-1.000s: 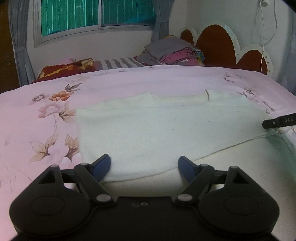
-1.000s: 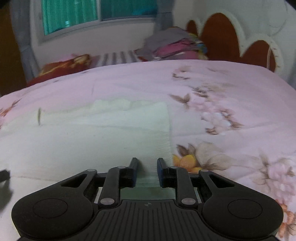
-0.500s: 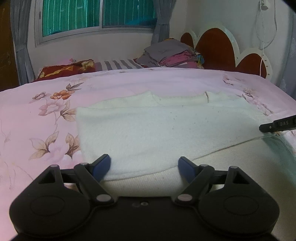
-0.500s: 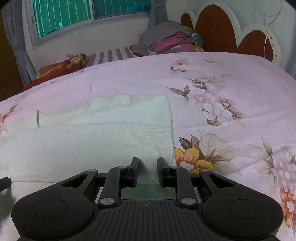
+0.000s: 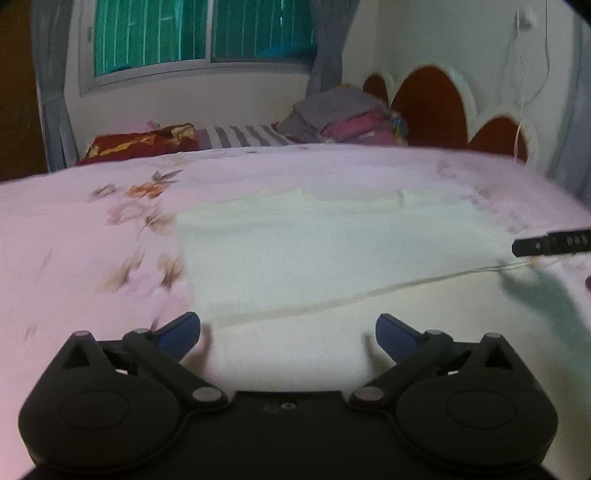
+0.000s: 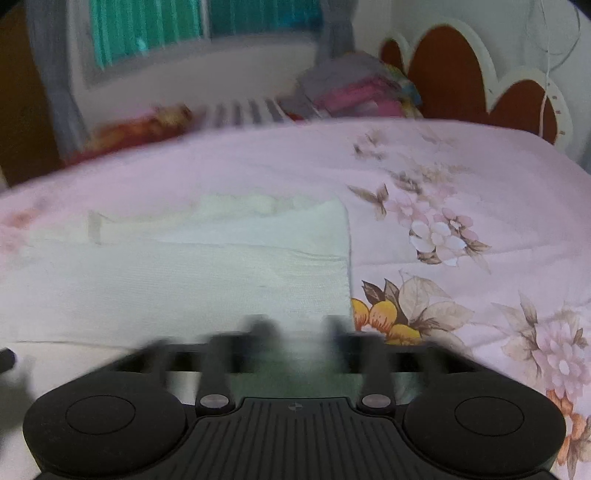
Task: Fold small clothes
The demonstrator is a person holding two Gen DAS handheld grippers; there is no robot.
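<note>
1. Visibility: both views are motion-blurred. In the right wrist view the fingers of the right tongs (image 6: 295, 328) are smeared into dark streaks, so their tips are hard to make out.
2. Cut-off items: the other tool enters the left wrist view at the right edge as a dark bar only; the rest is out of frame. The cream garment (image 5: 332, 258) runs under the tongs body at the bottom of both views.
3. Writing: pale characters are printed on that dark bar (too blurred to read).
4. Left tongs (image 5: 288, 332): released, jaws spread wide and just opened further. The garment's near layer lies between the blue pads (image 5: 181, 330) with neither pad pressing on it.
5. Right tongs: released, jaws just opened. The garment's near right corner lies below the gap, not gripped.
6. Task item: the garment lies flat on the pink floral bedspread (image 6: 461, 206), folded over itself, with a fold edge crossing it in the left wrist view. Its right edge (image 6: 349, 258) lies beside an orange printed flower.
7. Surroundings: a pile of folded clothes (image 5: 343, 118), a red patterned pillow (image 5: 140, 142), a scalloped brown headboard (image 5: 436, 107), a window with a green blind (image 5: 199, 33), grey curtains and a white hanging cord (image 5: 532, 74), all well apart from the garment.
</note>
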